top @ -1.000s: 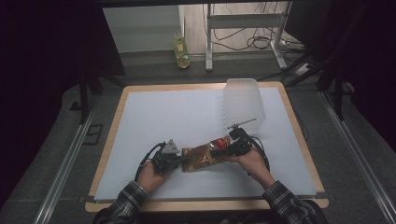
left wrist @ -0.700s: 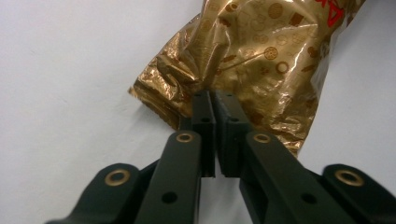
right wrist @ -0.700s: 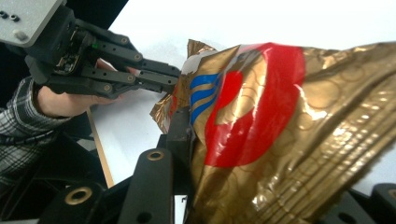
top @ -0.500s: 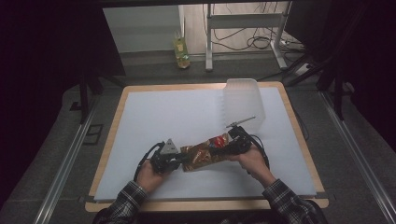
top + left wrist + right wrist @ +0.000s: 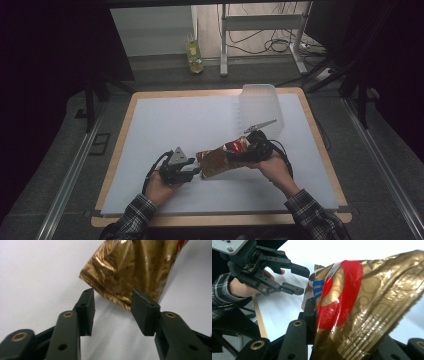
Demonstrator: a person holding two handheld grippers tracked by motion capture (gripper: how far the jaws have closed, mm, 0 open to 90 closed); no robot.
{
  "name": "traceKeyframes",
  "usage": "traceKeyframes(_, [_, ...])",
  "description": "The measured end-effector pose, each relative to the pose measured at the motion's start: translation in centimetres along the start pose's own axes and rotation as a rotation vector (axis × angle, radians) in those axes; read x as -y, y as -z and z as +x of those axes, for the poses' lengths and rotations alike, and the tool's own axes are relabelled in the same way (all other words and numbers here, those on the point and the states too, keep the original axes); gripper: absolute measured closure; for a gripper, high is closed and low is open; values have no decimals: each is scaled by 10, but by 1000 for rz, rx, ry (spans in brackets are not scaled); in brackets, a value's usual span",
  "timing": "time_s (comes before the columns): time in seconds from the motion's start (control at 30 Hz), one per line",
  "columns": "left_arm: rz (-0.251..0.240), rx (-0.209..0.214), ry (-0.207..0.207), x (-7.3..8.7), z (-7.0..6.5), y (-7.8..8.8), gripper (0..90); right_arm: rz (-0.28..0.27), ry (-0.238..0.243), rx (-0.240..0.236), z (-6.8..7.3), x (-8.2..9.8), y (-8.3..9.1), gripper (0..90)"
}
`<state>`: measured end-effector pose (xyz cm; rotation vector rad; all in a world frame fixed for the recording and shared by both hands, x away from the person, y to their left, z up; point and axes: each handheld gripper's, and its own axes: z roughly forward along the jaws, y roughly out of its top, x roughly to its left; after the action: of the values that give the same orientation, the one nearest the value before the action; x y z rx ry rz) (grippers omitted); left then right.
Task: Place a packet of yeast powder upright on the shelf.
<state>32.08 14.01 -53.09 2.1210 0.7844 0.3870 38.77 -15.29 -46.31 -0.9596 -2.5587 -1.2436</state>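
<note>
A gold foil snack bag (image 5: 220,159) with a red and blue logo hangs slanted just above the white table cover (image 5: 175,120). My right gripper (image 5: 240,152) is shut on its right end; in the right gripper view the bag (image 5: 367,302) covers my right gripper (image 5: 342,340) and hides one jaw. My left gripper (image 5: 196,172) is open at the bag's lower left end, and its jaws have just been opening. In the left gripper view the bag's crimped edge (image 5: 120,272) lies at the tips of my left gripper (image 5: 112,298), with neither pad touching it. The right gripper view also shows the left gripper (image 5: 302,281) open.
A translucent plastic tub (image 5: 260,107) stands at the back right of the table, close behind the right hand. The wooden table edge (image 5: 120,145) frames the white cover. A bottle (image 5: 194,52) stands on the floor beyond the table.
The left gripper's jaws have opened and let go of the bag's left end. The right gripper has lifted its end of the bag a little.
</note>
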Motion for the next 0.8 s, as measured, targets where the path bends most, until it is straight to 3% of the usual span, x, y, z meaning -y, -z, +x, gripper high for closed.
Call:
traceKeyframes(0.2, [-18, -7, -20, 1, 0, 2, 461, -7, 39, 21, 2, -6, 8, 695])
traceKeyframes(0.8, [-38, -14, -5, 3, 4, 3, 267, -11, 173, 117, 4, -23, 32, 696])
